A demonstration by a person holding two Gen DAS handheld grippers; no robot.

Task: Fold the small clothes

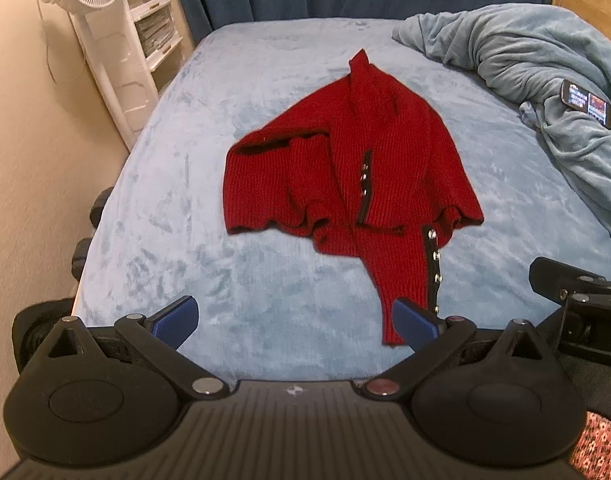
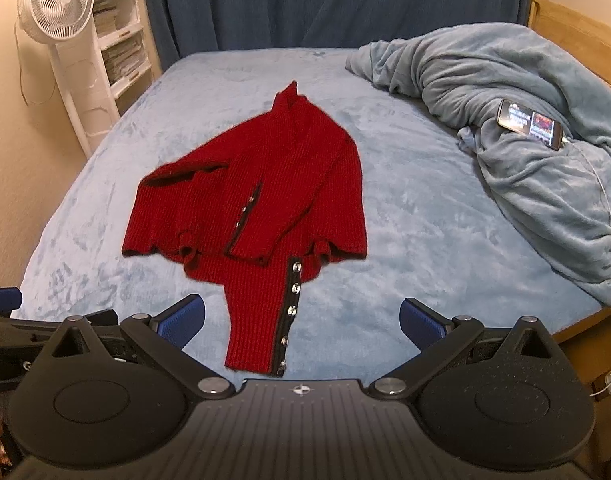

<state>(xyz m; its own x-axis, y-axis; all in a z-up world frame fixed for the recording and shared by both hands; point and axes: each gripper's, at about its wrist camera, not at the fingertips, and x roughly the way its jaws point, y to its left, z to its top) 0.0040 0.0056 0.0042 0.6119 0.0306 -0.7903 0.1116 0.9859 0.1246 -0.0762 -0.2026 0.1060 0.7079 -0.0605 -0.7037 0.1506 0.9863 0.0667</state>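
Observation:
A small red knit cardigan point(image 1: 345, 168) with black trim and metal snaps lies partly folded on the light blue bed point(image 1: 233, 80). One strip with snaps trails toward me. It also shows in the right wrist view point(image 2: 257, 200). My left gripper point(image 1: 295, 322) is open and empty, above the bed's near edge, with its right fingertip point(image 1: 415, 322) over the strip's end. My right gripper point(image 2: 301, 320) is open and empty, hovering over the trailing strip's near end. Neither touches the cloth.
A crumpled blue blanket point(image 2: 525, 120) lies on the bed's right side with a lit phone point(image 2: 531, 122) on it. A white fan point(image 2: 57, 4) and white shelves point(image 2: 121, 32) stand at the left by the wall. A dark curtain point(image 2: 325, 0) hangs behind.

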